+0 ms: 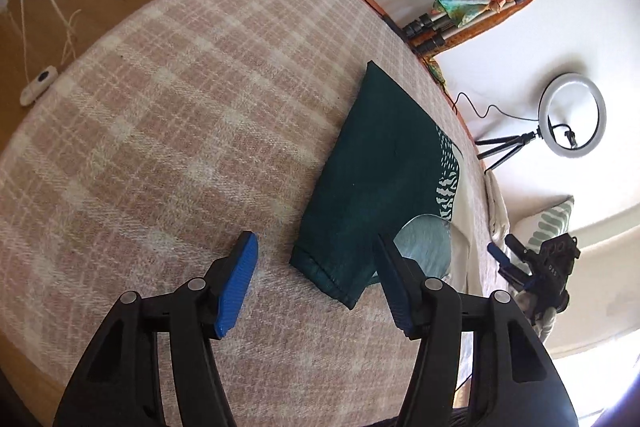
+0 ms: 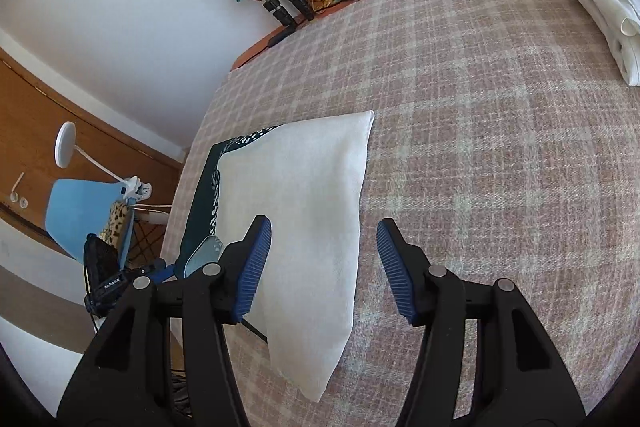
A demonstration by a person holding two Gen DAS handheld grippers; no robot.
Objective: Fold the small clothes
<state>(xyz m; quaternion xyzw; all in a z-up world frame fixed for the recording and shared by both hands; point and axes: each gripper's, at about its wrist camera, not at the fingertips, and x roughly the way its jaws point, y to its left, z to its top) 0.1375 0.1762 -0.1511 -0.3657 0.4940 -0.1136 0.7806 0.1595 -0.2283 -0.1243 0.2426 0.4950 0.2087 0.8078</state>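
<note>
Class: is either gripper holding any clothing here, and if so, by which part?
Nothing is held. The left gripper and right gripper are both open above the dark green garment and white garment.

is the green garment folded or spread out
Partly folded: the green side lies doubled over its white side, sleeves tucked in, forming a long strip.

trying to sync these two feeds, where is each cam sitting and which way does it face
Left wrist: on the left gripper, looking down along its open blue fingers at the dark green garment on the plaid blanket.
Right wrist: on the right gripper, looking down along its open fingers at the white cloth; the left gripper's body shows at far left.
Shared: green garment, blanket, tripods by the wall.
</note>
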